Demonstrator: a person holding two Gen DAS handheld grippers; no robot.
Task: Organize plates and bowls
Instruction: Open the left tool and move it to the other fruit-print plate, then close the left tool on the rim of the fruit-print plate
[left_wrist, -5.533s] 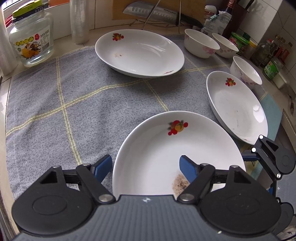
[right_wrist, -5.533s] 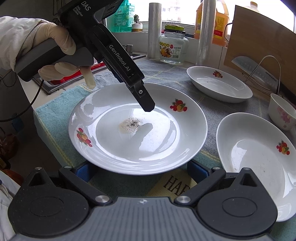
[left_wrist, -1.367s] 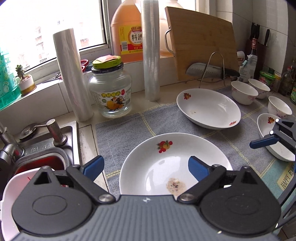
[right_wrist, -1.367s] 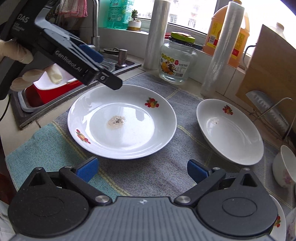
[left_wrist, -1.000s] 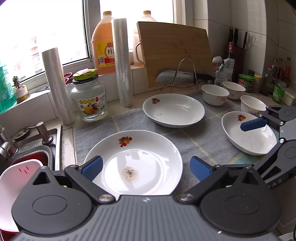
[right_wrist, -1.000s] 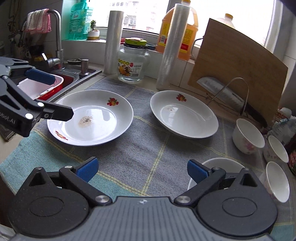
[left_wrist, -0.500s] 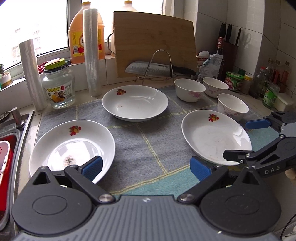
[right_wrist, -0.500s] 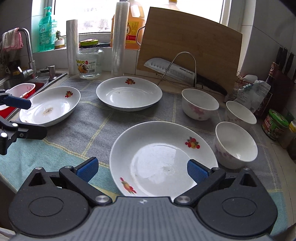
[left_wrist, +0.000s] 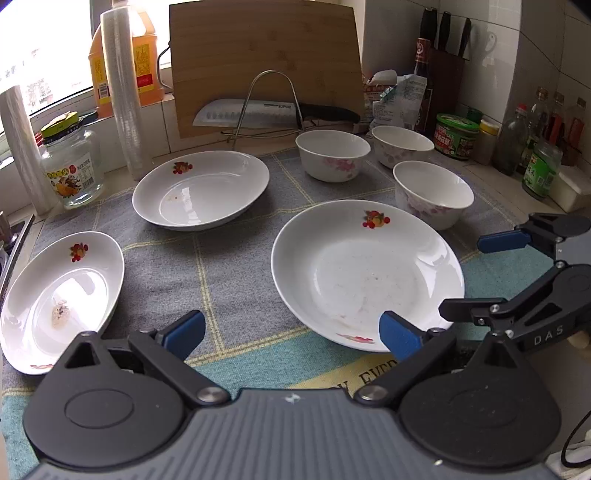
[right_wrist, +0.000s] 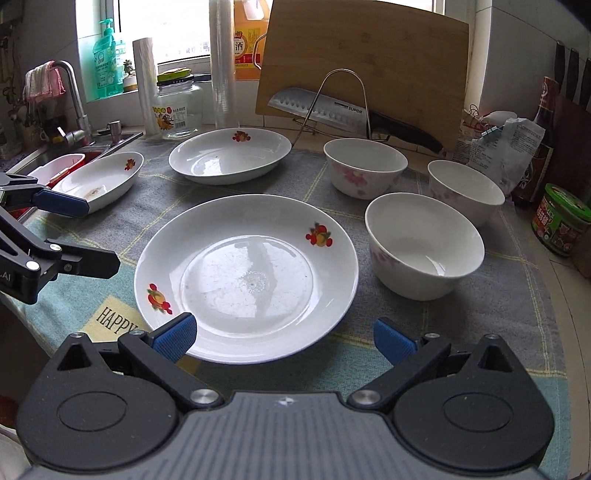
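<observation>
Three white plates with fruit prints lie on a grey checked cloth (left_wrist: 229, 266): a near plate (left_wrist: 365, 273) (right_wrist: 247, 273), a far plate (left_wrist: 201, 190) (right_wrist: 229, 155), and a left plate (left_wrist: 59, 295) (right_wrist: 99, 181) with a dark smear. Three white floral bowls (left_wrist: 332, 155) (left_wrist: 400, 146) (left_wrist: 432, 194) stand at the right; the nearest also shows in the right wrist view (right_wrist: 424, 243). My left gripper (left_wrist: 291, 332) is open and empty at the near plate's front left edge. My right gripper (right_wrist: 284, 338) is open and empty at that plate's front rim.
A knife on a wire rack (left_wrist: 266, 110) leans against a cutting board (left_wrist: 266, 62) at the back. A glass jar (left_wrist: 72, 162), film rolls (left_wrist: 122, 85) and an oil bottle stand at the back left. A sink (right_wrist: 59, 162) lies at the left. Jars and bottles (left_wrist: 454, 136) crowd the right.
Both grippers swung right, away from the smeared left plate, which now rests near the sink. They now face the near plate and the bowls, a little closer than half a second ago.
</observation>
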